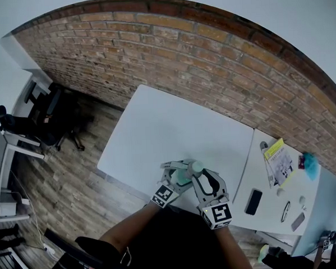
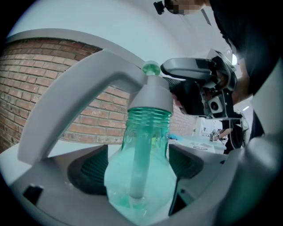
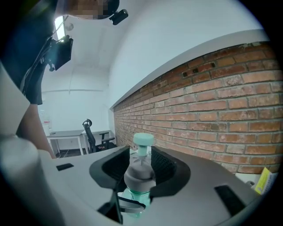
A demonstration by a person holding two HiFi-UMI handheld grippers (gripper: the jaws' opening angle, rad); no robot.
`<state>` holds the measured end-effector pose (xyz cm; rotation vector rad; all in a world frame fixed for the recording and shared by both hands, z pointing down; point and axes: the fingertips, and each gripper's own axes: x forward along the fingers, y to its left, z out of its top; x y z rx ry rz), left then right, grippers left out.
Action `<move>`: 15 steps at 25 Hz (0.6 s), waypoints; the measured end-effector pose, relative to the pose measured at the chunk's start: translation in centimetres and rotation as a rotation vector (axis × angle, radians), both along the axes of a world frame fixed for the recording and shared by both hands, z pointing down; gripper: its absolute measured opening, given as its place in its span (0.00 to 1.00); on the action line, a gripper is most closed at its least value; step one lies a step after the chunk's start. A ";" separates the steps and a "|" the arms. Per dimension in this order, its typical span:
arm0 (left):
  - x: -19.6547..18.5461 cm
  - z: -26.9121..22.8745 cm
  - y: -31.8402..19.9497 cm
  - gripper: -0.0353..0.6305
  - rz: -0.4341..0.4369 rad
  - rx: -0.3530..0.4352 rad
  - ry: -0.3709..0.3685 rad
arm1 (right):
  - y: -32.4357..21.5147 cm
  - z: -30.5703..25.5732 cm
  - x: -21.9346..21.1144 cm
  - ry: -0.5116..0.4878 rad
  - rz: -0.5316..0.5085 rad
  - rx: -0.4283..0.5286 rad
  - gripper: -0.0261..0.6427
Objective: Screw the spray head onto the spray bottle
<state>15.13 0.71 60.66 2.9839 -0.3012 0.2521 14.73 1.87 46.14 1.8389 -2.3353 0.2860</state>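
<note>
My left gripper [image 1: 178, 173] is shut on the green see-through spray bottle [image 2: 141, 176], with the bottle's wide body between its pads and the dip tube showing inside. The bottle is held upright above the near edge of the white table [image 1: 168, 131]. The grey spray head [image 2: 150, 95] with its green top sits on the threaded neck. My right gripper [image 3: 140, 170] reaches in from the right, its jaws to either side of the grey collar [image 3: 140, 174]. They stand slightly apart from it, open. In the left gripper view the right gripper [image 2: 194, 84] shows beside the spray head.
A brick wall [image 1: 209, 61] runs behind the table. A second table at the right holds a black phone [image 1: 253, 202], a yellow booklet [image 1: 279, 159] and a blue cloth [image 1: 311, 166]. A black office chair [image 1: 49, 117] and a desk stand at the far left.
</note>
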 end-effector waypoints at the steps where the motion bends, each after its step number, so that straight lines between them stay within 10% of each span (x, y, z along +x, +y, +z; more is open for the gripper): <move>1: 0.0 0.0 0.0 0.67 -0.004 -0.001 -0.001 | 0.2 -0.1 0.1 -0.005 0.011 0.001 0.24; 15: -0.1 0.2 0.3 0.68 -0.005 0.053 -0.025 | 5.4 1.4 1.3 -0.082 0.182 -0.017 0.24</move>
